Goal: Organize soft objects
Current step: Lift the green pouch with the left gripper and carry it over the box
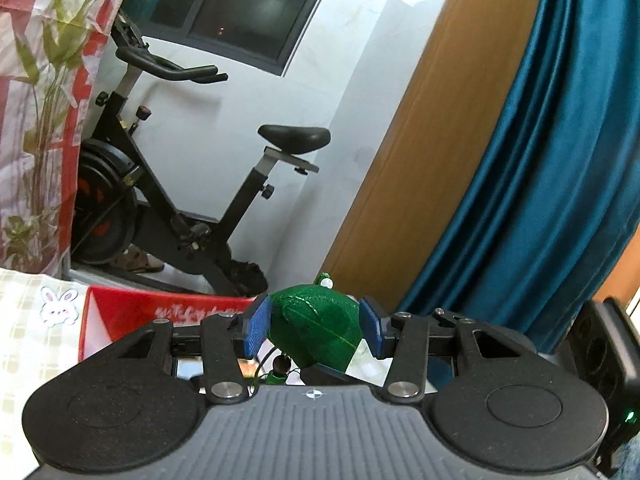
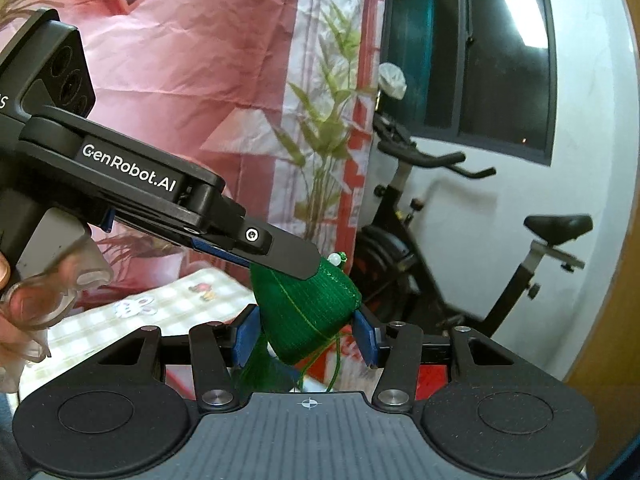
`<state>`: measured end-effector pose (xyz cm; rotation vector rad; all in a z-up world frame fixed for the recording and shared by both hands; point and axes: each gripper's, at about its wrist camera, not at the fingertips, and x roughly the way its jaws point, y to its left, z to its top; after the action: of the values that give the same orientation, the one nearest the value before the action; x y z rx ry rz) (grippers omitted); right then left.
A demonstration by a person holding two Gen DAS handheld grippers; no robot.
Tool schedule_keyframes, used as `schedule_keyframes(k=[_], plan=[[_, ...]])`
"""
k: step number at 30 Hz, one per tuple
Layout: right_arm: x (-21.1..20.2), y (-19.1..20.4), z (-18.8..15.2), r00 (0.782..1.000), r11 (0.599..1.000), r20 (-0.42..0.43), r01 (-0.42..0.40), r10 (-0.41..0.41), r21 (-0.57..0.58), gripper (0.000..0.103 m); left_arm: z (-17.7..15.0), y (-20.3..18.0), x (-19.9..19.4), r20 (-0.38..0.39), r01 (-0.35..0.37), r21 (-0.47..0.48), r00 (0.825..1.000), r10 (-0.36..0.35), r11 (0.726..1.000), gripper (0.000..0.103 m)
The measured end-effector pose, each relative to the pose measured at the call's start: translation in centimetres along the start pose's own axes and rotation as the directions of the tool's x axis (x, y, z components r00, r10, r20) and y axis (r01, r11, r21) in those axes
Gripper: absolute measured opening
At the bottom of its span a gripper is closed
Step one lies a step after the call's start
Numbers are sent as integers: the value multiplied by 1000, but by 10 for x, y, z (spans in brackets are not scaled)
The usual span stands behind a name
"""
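A green pyramid-shaped cloth sachet (image 1: pixel 316 332) with a white bead on top and a green tassel is held in the air by both grippers at once. In the left wrist view my left gripper (image 1: pixel 316 322) is shut on it, blue pads pressing its two sides. In the right wrist view the sachet (image 2: pixel 304 308) sits between the blue pads of my right gripper (image 2: pixel 306 328), also shut on it. My left gripper (image 2: pixel 280 266) reaches in from the left, one black finger lying over the sachet's top. The tassel (image 2: pixel 256 364) hangs below.
A red box (image 1: pixel 120 320) and a checked cloth with a bunny print (image 1: pixel 36 320) lie below. An exercise bike (image 1: pixel 180 200) stands behind by the white wall, a teal curtain (image 1: pixel 520 160) hangs right. A gloved hand (image 2: pixel 24 292) holds the left gripper's handle.
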<state>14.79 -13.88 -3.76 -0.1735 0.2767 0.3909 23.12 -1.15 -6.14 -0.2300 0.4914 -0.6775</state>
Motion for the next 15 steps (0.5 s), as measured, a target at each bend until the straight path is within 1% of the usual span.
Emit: schedule_keyframes(k=[3, 5, 8, 15], plan=[[10, -8, 2, 1000, 1000, 19, 17, -17, -15, 47, 6, 5, 8, 11, 12, -13, 1000, -12, 1000, 50], [17, -13, 0, 999, 1000, 20, 26, -25, -17, 47, 8, 6, 16, 7, 2, 0, 1000, -2, 1000, 50], [31, -19, -5, 1000, 999, 3, 30, -30, -13, 47, 6, 8, 27, -8, -17, 20, 1000, 17, 1000, 50], [62, -33, -24, 998, 1000, -49, 30, -30, -10, 47, 5, 27, 60, -52, -42, -5, 998, 42, 999, 50]])
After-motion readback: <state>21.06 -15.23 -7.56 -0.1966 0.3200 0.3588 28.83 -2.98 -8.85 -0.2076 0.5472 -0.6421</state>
